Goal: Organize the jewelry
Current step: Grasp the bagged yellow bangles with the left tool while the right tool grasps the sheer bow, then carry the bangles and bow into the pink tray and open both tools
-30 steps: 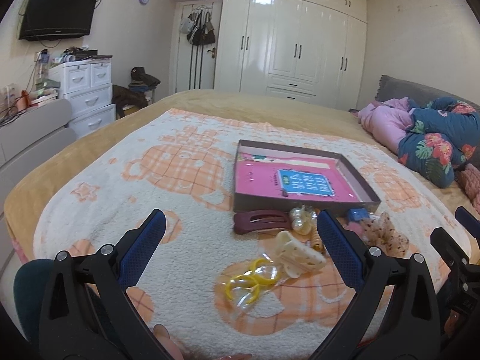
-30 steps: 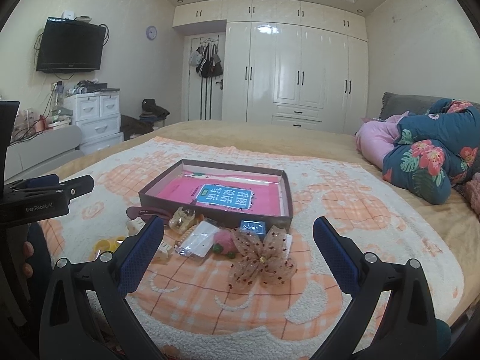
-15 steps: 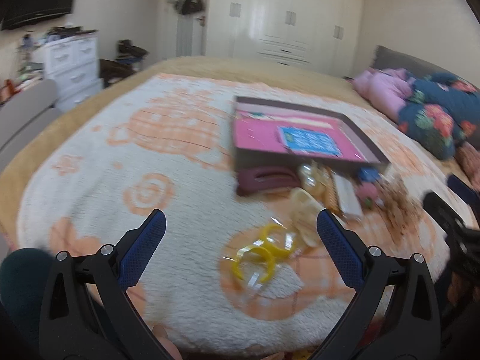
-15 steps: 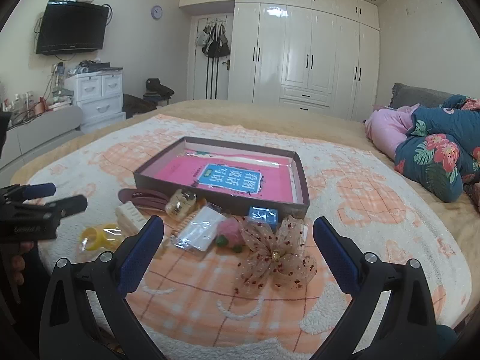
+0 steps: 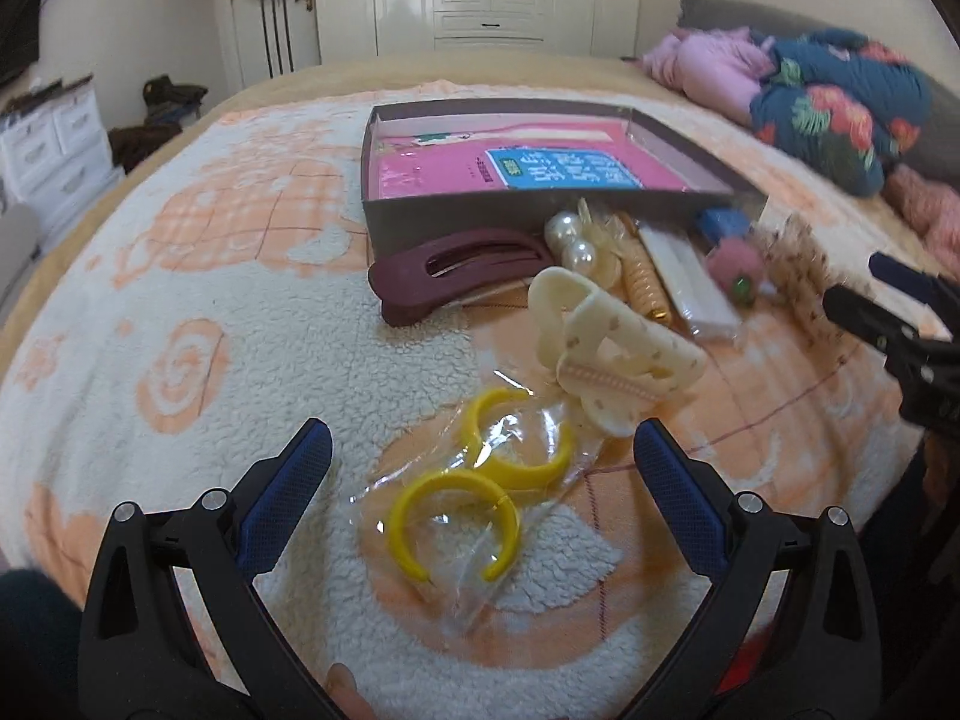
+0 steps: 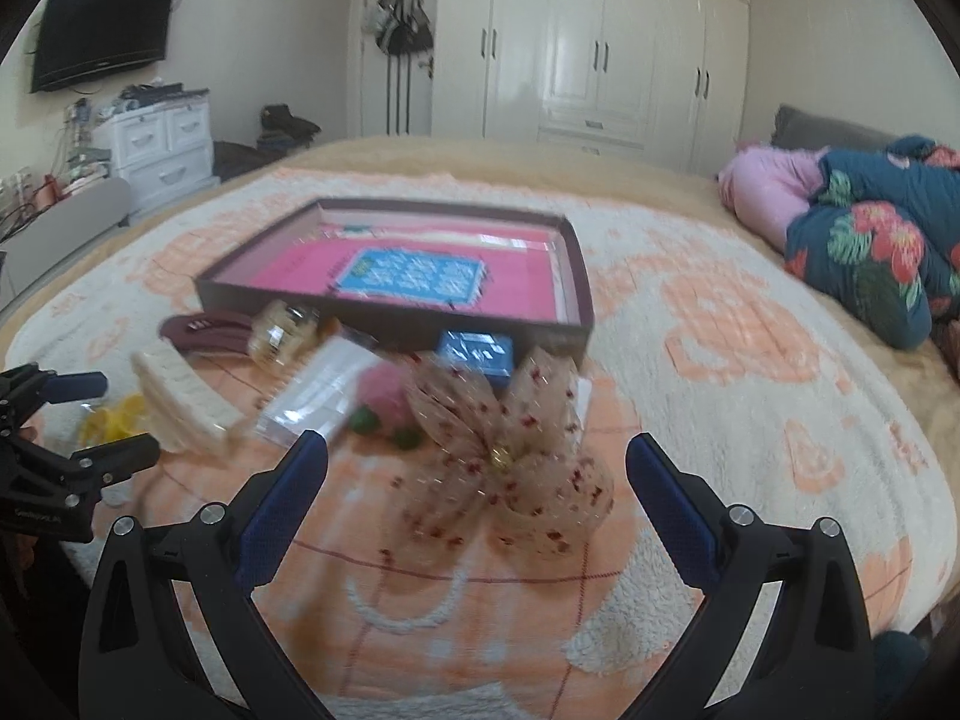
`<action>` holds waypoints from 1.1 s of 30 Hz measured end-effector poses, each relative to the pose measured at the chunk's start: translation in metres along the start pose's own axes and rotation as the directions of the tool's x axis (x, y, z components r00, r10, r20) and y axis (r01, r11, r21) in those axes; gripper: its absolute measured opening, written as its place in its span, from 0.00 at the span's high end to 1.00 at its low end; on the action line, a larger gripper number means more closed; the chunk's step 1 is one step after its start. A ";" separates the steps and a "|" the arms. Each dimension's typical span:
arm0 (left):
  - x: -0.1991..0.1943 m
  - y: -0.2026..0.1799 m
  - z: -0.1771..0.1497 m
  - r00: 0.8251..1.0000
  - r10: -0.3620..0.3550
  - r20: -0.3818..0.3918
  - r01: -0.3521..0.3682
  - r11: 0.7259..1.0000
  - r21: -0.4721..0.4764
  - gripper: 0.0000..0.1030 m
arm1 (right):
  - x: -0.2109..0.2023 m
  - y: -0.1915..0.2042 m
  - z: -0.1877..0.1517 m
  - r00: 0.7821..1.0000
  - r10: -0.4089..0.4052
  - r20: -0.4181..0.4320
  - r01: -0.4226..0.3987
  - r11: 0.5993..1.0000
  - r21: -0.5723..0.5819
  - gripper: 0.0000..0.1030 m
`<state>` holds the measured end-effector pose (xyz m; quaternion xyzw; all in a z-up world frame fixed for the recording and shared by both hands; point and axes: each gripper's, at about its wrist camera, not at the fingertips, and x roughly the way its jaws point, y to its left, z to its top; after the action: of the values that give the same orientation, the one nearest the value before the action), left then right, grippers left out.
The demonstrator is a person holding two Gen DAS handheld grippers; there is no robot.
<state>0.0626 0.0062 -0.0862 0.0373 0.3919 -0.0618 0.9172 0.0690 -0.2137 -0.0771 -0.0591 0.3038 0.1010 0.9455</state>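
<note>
A shallow brown box [image 5: 540, 216] with a pink and blue lining lies on the bed; it also shows in the right wrist view [image 6: 384, 315]. Hair pieces lie in front of it. My left gripper [image 5: 480, 456] is open, its fingers on either side of a clear bag of yellow rings [image 5: 480, 480]. A cream claw clip [image 5: 606, 348], a maroon clip [image 5: 456, 270], pearls [image 5: 570, 240] and a white packet [image 5: 690, 282] lie beyond. My right gripper [image 6: 477, 468] is open just before a sheer dotted bow [image 6: 516, 438]. A pink pompom [image 6: 384, 390] and a blue packet [image 6: 477, 354] lie near it.
A white and orange fleece blanket [image 5: 180, 300] covers the bed. Pink and floral bedding [image 6: 858, 228] is piled at the right. White wardrobes [image 6: 600, 42], a drawer unit [image 6: 162, 138] and a wall television [image 6: 102, 30] stand beyond the bed.
Both grippers have moved forward and down toward the items. The yellow rings now lie between my left fingers, and the bow is close before my right fingers. Both stay open.
</note>
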 end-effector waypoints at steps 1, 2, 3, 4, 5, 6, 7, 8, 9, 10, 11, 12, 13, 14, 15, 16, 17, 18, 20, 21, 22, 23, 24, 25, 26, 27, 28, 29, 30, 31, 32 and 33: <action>0.002 -0.001 0.000 1.000 -0.001 -0.008 0.001 1.000 0.013 0.10 | 0.004 -0.002 -0.001 1.000 -0.002 -0.011 0.002 1.000 0.006 0.06; 0.005 -0.002 -0.001 1.000 0.002 -0.019 -0.001 1.000 0.021 0.12 | 0.008 -0.005 -0.002 1.000 -0.001 -0.023 0.001 1.000 0.012 0.07; 0.008 -0.003 -0.003 0.999 0.002 -0.036 -0.001 1.000 0.026 0.17 | 0.012 -0.006 -0.003 1.000 0.002 -0.031 -0.001 1.000 0.011 0.07; 0.009 -0.002 -0.003 0.999 0.004 -0.040 -0.003 1.000 0.028 0.20 | 0.015 -0.006 -0.005 0.999 -0.004 -0.039 0.004 1.000 -0.002 0.09; 0.008 -0.002 -0.003 0.999 0.007 -0.033 -0.006 1.000 0.030 0.25 | 0.016 -0.005 -0.005 0.999 -0.008 -0.044 0.008 1.000 -0.016 0.17; 0.007 -0.002 -0.003 1.000 0.002 -0.028 -0.001 0.999 0.034 0.28 | 0.018 -0.004 -0.007 0.999 -0.008 -0.048 0.007 1.000 -0.027 0.21; 0.007 -0.002 -0.003 1.000 0.000 -0.025 0.001 0.999 0.039 0.30 | 0.019 -0.003 -0.007 0.999 -0.006 -0.054 0.004 0.999 -0.035 0.24; 0.006 0.000 -0.002 1.000 -0.007 -0.026 0.008 0.999 0.035 0.34 | 0.021 -0.002 -0.009 0.998 -0.005 -0.057 0.003 0.999 -0.042 0.26; 0.006 0.001 -0.003 0.999 -0.018 -0.028 0.019 0.999 0.029 0.37 | 0.021 -0.001 -0.009 0.998 -0.004 -0.057 0.001 0.999 -0.046 0.35; 0.005 0.002 -0.003 0.999 -0.025 -0.028 0.026 0.999 0.024 0.39 | 0.021 -0.001 -0.010 0.999 0.000 -0.052 -0.002 0.999 -0.051 0.47; 0.004 0.003 -0.003 0.999 -0.033 -0.028 0.033 0.999 0.018 0.42 | 0.021 -0.001 -0.011 0.999 0.002 -0.051 -0.005 0.999 -0.053 0.55; 0.003 0.004 -0.002 0.999 -0.040 -0.026 0.040 0.999 0.012 0.64 | 0.022 -0.002 -0.011 0.999 0.005 -0.052 -0.008 0.998 -0.057 0.59; 0.002 0.007 -0.002 0.999 -0.047 -0.023 0.047 0.999 0.001 0.63 | 0.022 -0.002 -0.011 0.998 0.014 -0.057 -0.017 0.998 -0.060 0.69; 0.001 0.008 -0.002 0.998 -0.056 -0.023 0.056 0.998 -0.007 0.63 | 0.022 -0.003 -0.013 0.998 0.025 -0.060 -0.029 0.998 -0.061 0.73; 0.001 0.010 -0.002 0.998 -0.062 -0.025 0.062 0.998 -0.015 0.64 | 0.020 -0.004 -0.014 0.998 0.031 -0.057 -0.034 0.997 -0.062 0.78; 0.001 0.011 -0.002 0.998 -0.064 -0.024 0.063 0.998 -0.021 0.64 | 0.019 -0.005 -0.014 0.998 0.037 -0.053 -0.040 0.997 -0.064 0.83; -0.001 0.013 -0.001 0.998 -0.062 -0.019 0.062 0.998 -0.028 0.64 | 0.016 -0.006 -0.015 0.998 0.044 -0.048 -0.047 0.997 -0.063 0.85; -0.003 0.014 -0.001 0.998 -0.058 -0.012 0.057 0.998 -0.033 0.64 | 0.014 -0.009 -0.015 0.998 0.050 -0.042 -0.053 0.997 -0.056 0.86; -0.009 0.016 0.000 0.999 -0.048 0.004 0.048 0.998 -0.044 0.64 | 0.009 -0.014 -0.014 0.998 0.061 -0.031 -0.062 0.997 -0.036 0.88; -0.012 0.017 0.002 0.999 -0.044 0.011 0.045 0.998 -0.050 0.64 | 0.007 -0.016 -0.014 0.998 0.064 -0.026 -0.065 0.997 -0.031 0.89; -0.015 0.018 0.003 0.999 -0.040 0.018 0.041 0.998 -0.054 0.64 | 0.004 -0.019 -0.014 0.998 0.067 -0.019 -0.068 0.997 -0.023 0.91; -0.020 0.018 0.006 0.999 -0.034 0.034 0.036 0.998 -0.057 0.64 | 0.002 -0.021 -0.013 0.997 0.072 -0.015 -0.072 0.997 -0.017 0.92; -0.022 0.018 0.008 0.999 -0.031 0.043 0.033 0.998 -0.056 0.64 | 0.000 -0.021 -0.013 0.997 0.073 -0.010 -0.073 0.997 -0.011 0.92; -0.025 0.018 0.011 0.998 -0.028 0.052 0.031 0.998 -0.055 0.64 | -0.002 -0.023 -0.012 0.997 0.075 -0.003 -0.075 0.997 -0.004 0.92; -0.028 0.018 0.014 0.998 -0.027 0.060 0.031 0.998 -0.057 0.64 | -0.005 -0.025 -0.011 0.997 0.078 0.006 -0.078 0.997 0.003 0.93; -0.030 0.019 0.017 0.998 -0.029 0.064 0.033 0.998 -0.057 0.64 | -0.007 -0.027 -0.009 0.997 0.078 0.011 -0.078 0.997 0.007 0.93; -0.031 0.019 0.019 0.997 -0.026 0.069 0.030 0.998 -0.058 0.64 | -0.010 -0.029 -0.008 0.997 0.076 0.020 -0.077 0.997 0.014 0.94; -0.033 0.019 0.023 0.997 -0.024 0.076 0.029 0.998 -0.057 0.64 | -0.012 -0.031 -0.007 0.997 0.076 0.025 -0.076 0.997 0.018 0.94; -0.034 0.019 0.027 0.996 -0.023 0.082 0.027 0.998 -0.054 0.64 | -0.014 -0.033 -0.006 0.997 0.074 0.033 -0.074 0.997 0.023 0.94; -0.034 0.019 0.031 0.996 -0.018 0.091 0.023 0.998 -0.053 0.64 | -0.017 -0.036 -0.004 0.997 0.070 0.043 -0.071 0.997 0.028 0.94; -0.035 0.020 0.037 0.995 -0.017 0.102 0.023 0.998 -0.055 0.64 | -0.018 -0.037 -0.003 0.997 0.066 0.049 -0.068 0.997 0.031 0.94; -0.036 0.020 0.041 0.994 -0.021 0.107 0.027 0.998 -0.057 0.64 | -0.019 -0.040 -0.002 0.997 0.059 0.057 -0.062 0.997 0.036 0.94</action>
<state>0.0704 0.0245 -0.0313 0.0025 0.3445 -0.0632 0.9367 0.0620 -0.2559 -0.0653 -0.0292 0.2807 0.1255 0.9511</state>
